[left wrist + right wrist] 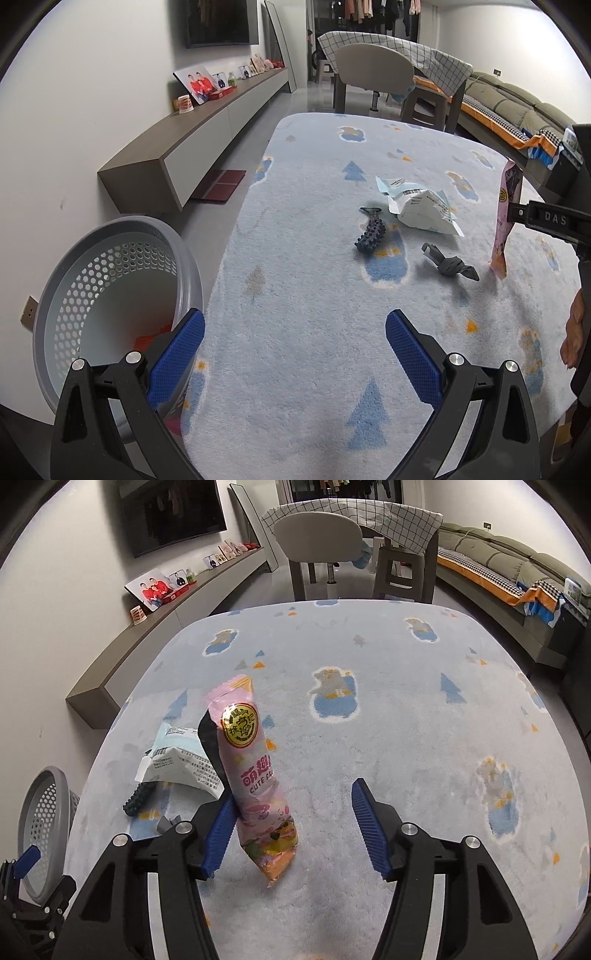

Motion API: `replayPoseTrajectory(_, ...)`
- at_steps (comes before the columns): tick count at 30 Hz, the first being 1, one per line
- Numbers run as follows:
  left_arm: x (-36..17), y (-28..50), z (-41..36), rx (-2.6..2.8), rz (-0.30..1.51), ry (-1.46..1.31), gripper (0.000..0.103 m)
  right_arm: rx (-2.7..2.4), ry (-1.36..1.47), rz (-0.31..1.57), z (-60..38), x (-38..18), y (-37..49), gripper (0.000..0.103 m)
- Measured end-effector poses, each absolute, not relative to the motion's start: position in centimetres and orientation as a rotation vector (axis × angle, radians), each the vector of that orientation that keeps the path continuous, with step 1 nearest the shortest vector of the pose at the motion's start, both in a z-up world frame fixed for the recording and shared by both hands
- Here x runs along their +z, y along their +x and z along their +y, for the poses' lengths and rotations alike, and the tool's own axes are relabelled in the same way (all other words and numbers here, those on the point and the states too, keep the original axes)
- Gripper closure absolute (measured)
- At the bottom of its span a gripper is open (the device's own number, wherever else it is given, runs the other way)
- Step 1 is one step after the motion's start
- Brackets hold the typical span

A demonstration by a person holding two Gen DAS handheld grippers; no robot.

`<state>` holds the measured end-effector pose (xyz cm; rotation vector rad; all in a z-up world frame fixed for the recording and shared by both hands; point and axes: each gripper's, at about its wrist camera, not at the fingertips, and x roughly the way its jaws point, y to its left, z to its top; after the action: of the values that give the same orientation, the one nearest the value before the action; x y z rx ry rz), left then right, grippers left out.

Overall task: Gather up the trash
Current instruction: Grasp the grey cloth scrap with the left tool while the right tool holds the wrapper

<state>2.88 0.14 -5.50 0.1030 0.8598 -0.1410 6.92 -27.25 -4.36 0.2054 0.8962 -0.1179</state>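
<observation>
One pink wrapper (255, 775), one white packet (421, 206), one spiky toy (371, 234), one grey scrap (448, 263), one basket (110, 295)

Basket (110, 280) stood off rug's (314, 332) left edge. On rug: spiky toy (370, 232) left of knotted scrap (448, 263), torn package (421, 208) behind both, snack wrapper (255, 775) rightmost.

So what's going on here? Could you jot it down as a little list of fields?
place: living room, pale blue rug
bin: grey perforated basket, beside the rug's left edge
left tool: open, empty
right tool: open, pink snack wrapper between its fingers, against the left one
still on rug: white crumpled packet, dark spiky toy, grey knotted scrap
</observation>
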Motion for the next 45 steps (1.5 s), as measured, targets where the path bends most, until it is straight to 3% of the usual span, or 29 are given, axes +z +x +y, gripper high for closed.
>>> replayPoseTrajectory(18,-5.6,3.1,0.1,-0.141,0.867,0.103,0.006,-0.123,0.129,0.809,-25.9,-0.1,10.0,0.034)
replayPoseTrajectory(30,-5.9,3.2,-1.9,-0.190,0.878,0.104,0.006,-0.128,0.217,0.782,-27.6,-0.7,2.7,0.034)
replayPoseTrajectory(45,-7.7,6.7,-11.2,-0.379,0.948,0.072,0.006,-0.239,0.314,0.756,-32.9,-1.6,-4.9,0.034)
